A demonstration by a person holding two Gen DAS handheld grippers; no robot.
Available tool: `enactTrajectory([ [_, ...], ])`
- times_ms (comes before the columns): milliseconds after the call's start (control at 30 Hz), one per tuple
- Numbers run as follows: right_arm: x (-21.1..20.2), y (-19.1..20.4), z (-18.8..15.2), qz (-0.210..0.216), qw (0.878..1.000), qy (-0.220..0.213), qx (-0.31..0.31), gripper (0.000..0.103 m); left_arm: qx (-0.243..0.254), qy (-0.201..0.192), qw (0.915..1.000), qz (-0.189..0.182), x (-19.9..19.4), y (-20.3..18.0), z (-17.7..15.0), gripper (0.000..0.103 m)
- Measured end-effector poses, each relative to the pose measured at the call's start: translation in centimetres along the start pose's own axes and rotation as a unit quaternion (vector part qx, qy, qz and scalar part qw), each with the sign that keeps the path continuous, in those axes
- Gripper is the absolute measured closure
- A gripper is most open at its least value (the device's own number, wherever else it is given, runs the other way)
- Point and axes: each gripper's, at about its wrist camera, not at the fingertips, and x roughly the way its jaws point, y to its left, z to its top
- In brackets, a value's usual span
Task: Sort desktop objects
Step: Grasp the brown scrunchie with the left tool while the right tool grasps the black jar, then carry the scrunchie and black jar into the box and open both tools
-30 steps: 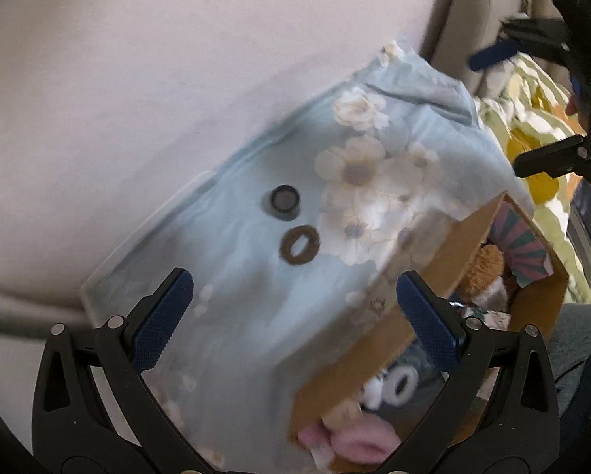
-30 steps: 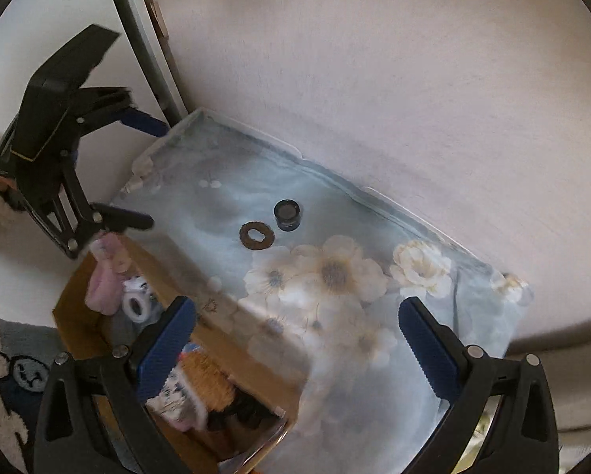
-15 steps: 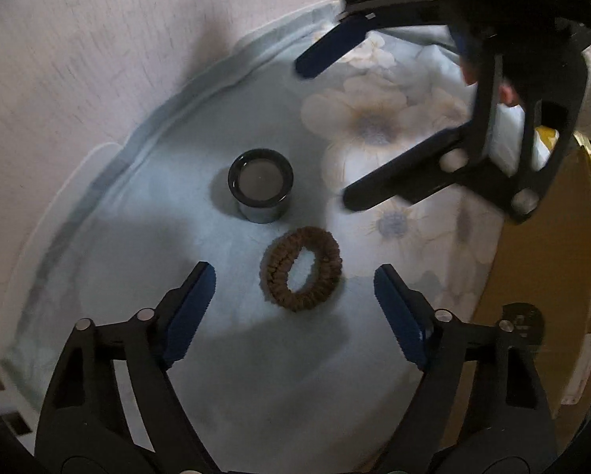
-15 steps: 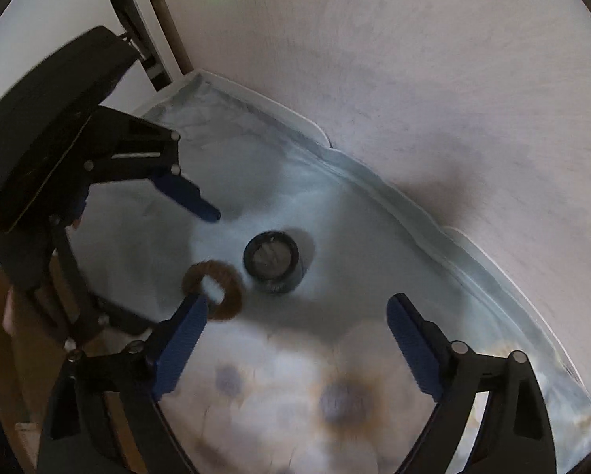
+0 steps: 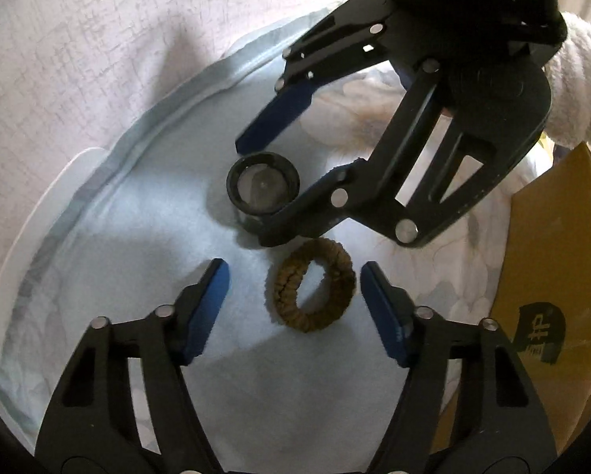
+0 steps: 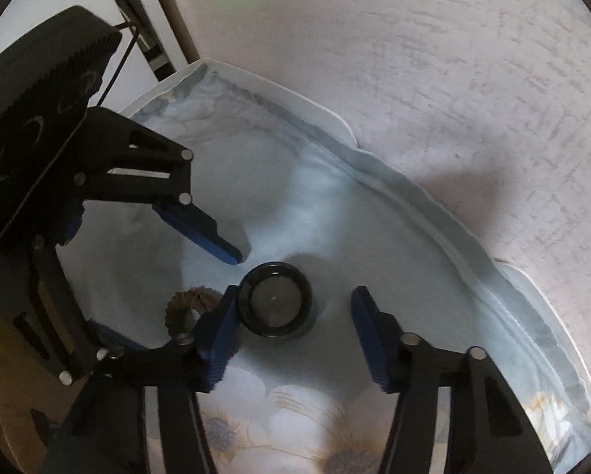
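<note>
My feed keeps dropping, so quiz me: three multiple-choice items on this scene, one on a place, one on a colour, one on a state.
1. The hair tie lies:
A. between the left gripper's fingers
B. in the box
C. on the jar

2. The hair tie is:
A. pink
B. brown
C. white

3. The right gripper is:
A. clamped on the hair tie
B. around the jar, one pad clear of it
C. holding nothing near it

Answers:
A, blue pads flank it.
B, brown ring on the pale cloth.
B, gap shows beside the jar; jaws have just been closing.

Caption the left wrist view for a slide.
Left tongs straddle a brown scrunchie; right tongs bracket a small black jar.
</note>
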Motion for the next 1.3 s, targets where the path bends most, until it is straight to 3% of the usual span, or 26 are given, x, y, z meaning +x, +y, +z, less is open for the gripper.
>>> enactTrajectory([
  [33, 0.0, 0.1, 0.1, 0.004, 1.000, -0.001, 0.000, 0.068, 0.002, -0.003, 1.0000, 0.001, -0.2, 0.0, -0.1, 0.059],
  [67, 0.0, 0.2, 0.2, -0.001, 1.000, 0.000, -0.001, 0.068, -0.001, -0.005, 1.0000, -0.006, -0.4, 0.2, -0.1, 0.073],
  [133, 0.0, 0.3, 0.3, -0.005, 1.000, -0.001, -0.005, 0.068, -0.008, -0.005, 0.9998, -0.020, -0.6, 0.5, -0.1, 0.080],
  [333, -0.9, 0.1, 0.8, -0.014, 1.000, 0.002, 0.007, 0.069, 0.001, -0.002, 0.9999, -0.015, -1.8, 0.1, 0.1, 0.087],
  [700, -6.7, 0.8, 2.2, -0.046, 0.998, -0.010, 0.033, 0.070, -0.003, -0.017, 0.9999, 0.002, -6.8, -0.5, 1.7, 0.092],
  [800, -6.6, 1.0, 2.9, -0.045, 0.998, -0.005, 0.037, 0.070, 0.002, -0.008, 0.9999, -0.009, -6.9, -1.3, 1.6, 0.092],
  [900, -6.0, 1.0, 1.9, -0.039, 0.998, 0.001, 0.044, 0.070, -0.014, 0.003, 0.9998, 0.016, -6.7, -2.0, 1.6, 0.090],
  [1000, -6.0, 1.5, 0.2, -0.031, 0.998, 0.005, 0.053, 0.070, -0.027, -0.001, 0.9993, 0.026, -6.6, -2.1, 1.4, 0.084],
  [1033, -6.0, 1.8, -0.2, -0.030, 0.998, 0.006, 0.055, 0.070, -0.031, 0.004, 0.9992, 0.025, -6.4, -2.0, 1.3, 0.068],
  [1067, -5.9, 1.9, -0.3, -0.030, 0.998, 0.007, 0.057, 0.070, -0.033, 0.010, 0.9991, 0.025, -6.1, -1.9, 1.2, 0.032],
  [1100, -5.8, 1.9, -0.4, -0.030, 0.998, 0.008, 0.060, 0.070, -0.032, 0.013, 0.9990, 0.027, -5.9, -1.9, 1.0, 0.014],
  [1133, -5.9, 1.9, -0.4, -0.031, 0.998, 0.007, 0.062, 0.070, -0.030, 0.003, 0.9990, 0.032, -6.0, -2.0, 0.8, 0.006],
  [1233, -6.7, 1.5, -0.9, -0.030, 0.997, 0.002, 0.072, 0.070, -0.037, 0.000, 0.9990, 0.025, -5.9, -1.8, 0.7, 0.007],
  [1300, -7.0, 1.3, -1.1, -0.031, 0.996, 0.001, 0.078, 0.070, -0.037, 0.011, 0.9987, 0.032, -5.3, -1.5, 0.5, 0.013],
])
